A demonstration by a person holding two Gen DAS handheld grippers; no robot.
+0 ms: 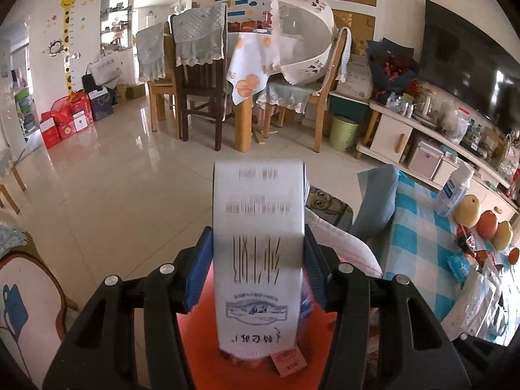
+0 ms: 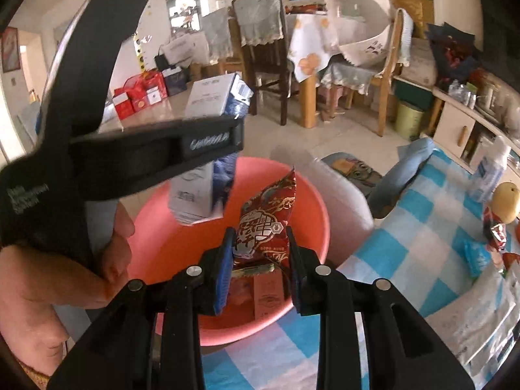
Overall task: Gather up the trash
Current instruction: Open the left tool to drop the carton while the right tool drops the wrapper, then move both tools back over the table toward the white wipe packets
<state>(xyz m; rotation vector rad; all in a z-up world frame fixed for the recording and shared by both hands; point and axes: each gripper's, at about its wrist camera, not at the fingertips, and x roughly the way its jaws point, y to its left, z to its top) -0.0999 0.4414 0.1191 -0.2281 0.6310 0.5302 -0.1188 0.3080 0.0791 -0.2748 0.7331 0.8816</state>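
Observation:
In the left wrist view my left gripper [image 1: 258, 243] is shut on a white printed milk carton [image 1: 260, 214], its blue pads pressing on both sides, above the pink basin [image 1: 201, 341]. The right wrist view shows the same carton [image 2: 211, 97] in the left gripper [image 2: 239, 136], with a hand [image 2: 110, 253] on that gripper's handle at the left. My right gripper [image 2: 260, 243] is shut on a red snack packet [image 2: 268, 214], which stands upright over the pink basin [image 2: 312, 208]. Flat wrappers [image 2: 269, 295] lie in the basin's bottom.
The basin rests at the edge of a table with a blue checked cloth [image 2: 406, 227]. On the table, to the right, are a white bottle [image 2: 490, 172], fruit [image 2: 505, 201], a red wrapper [image 2: 494, 234] and a blue packet [image 2: 476, 255]. Chairs and a dining table stand beyond.

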